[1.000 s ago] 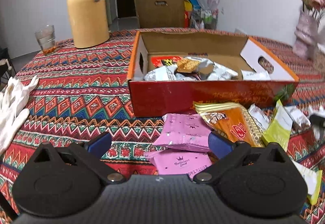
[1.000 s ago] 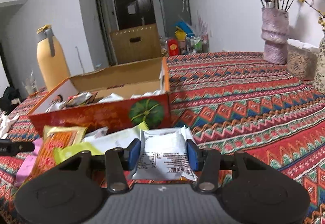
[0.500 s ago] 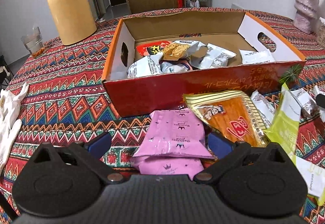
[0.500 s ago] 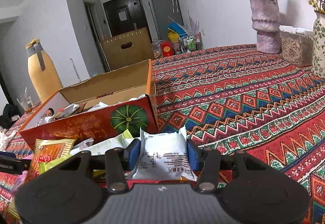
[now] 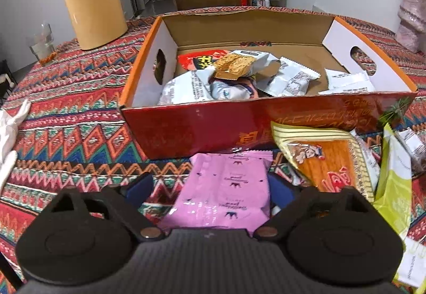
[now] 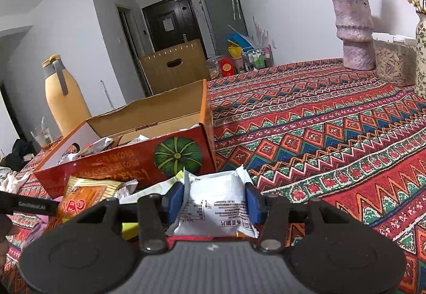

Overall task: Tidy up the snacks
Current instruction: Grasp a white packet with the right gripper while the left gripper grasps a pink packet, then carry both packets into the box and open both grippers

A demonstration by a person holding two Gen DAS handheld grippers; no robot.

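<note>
The desk (image 6: 332, 128) fills most of both views under a zigzag-patterned cloth in red, green and blue, and its near edge is lost behind the tool bodies. On it sits the open cardboard box (image 5: 239, 131), red-fronted with a green pumpkin printed on one corner, a heap of silver and white packets piled inside; what lies beneath them can't be made out. Behind it, the yellow thermos (image 5: 93, 0) is cut off at the top in the left view. Far side of the desk, a pink vase (image 6: 354, 32) of roses, blooms clipped by the frame. White walls, a dark door at the back.

Down to the snacks now: the orange packet (image 5: 330, 160) leans at the box front, its lower end hidden. The left hand-held gripper (image 5: 210, 190) has just been closing, the pink packet (image 5: 229, 187) between its blue pads; the right-side pad is up against it, the other still apart, so no grip yet. The right hand-held gripper (image 6: 214, 200) is clamped on the white packet (image 6: 215, 203), held just in front of the box.
</note>
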